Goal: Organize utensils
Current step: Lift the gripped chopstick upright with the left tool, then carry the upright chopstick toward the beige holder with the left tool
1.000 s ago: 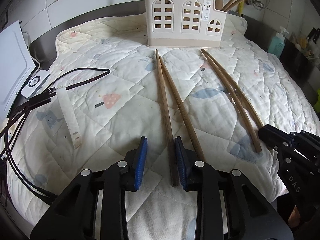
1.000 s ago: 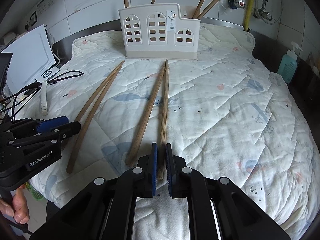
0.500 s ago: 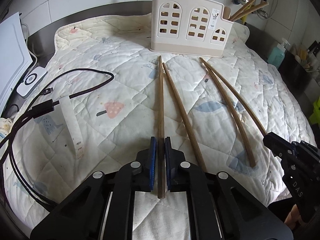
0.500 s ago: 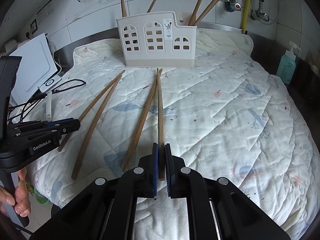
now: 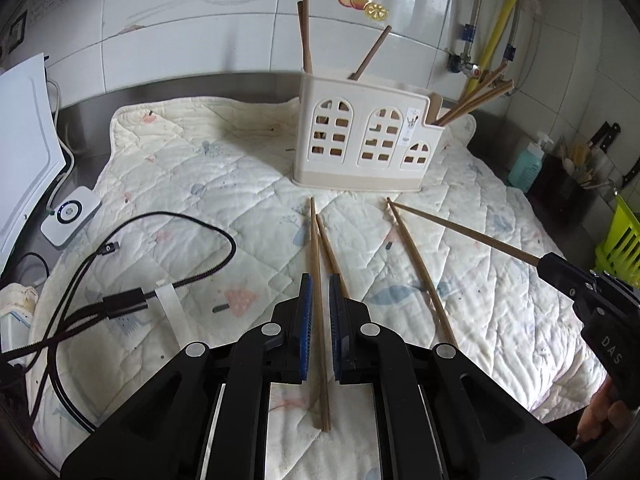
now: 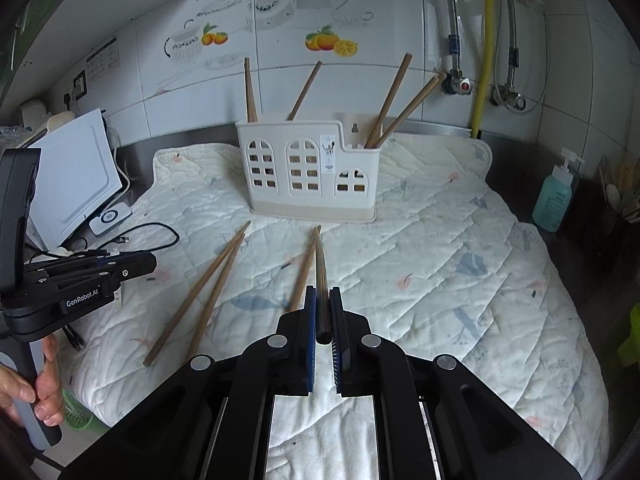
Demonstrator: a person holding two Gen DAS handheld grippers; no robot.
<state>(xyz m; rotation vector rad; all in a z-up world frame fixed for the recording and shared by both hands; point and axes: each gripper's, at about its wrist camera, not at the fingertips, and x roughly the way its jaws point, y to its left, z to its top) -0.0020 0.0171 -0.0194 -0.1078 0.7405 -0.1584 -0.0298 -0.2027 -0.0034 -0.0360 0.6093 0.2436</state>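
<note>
A cream utensil holder (image 5: 366, 146) (image 6: 310, 174) with several wooden chopsticks in it stands at the back of a quilted mat. My left gripper (image 5: 319, 286) is shut on a wooden chopstick (image 5: 316, 264), its tip raised toward the holder; a second chopstick (image 5: 330, 250) lies just right of it. My right gripper (image 6: 322, 294) is shut on another chopstick (image 6: 320, 268), lifted off the mat; it also shows in the left wrist view (image 5: 460, 232). Its partner (image 5: 420, 268) lies on the mat. In the right wrist view, one chopstick (image 6: 304, 270) and a pair (image 6: 204, 288) lie on the mat.
Black cables (image 5: 132, 276) and a white puck (image 5: 70, 214) lie at the mat's left. A white board (image 6: 76, 176) leans at left. A teal soap bottle (image 6: 556, 196) and a dark utensil pot (image 5: 576, 184) stand at right. Pipes (image 6: 486, 40) run down the tiled wall.
Both grippers have lifted and tilted up, each raising its chopstick off the mat. The left gripper was open a second ago and has shut on its chopstick.
</note>
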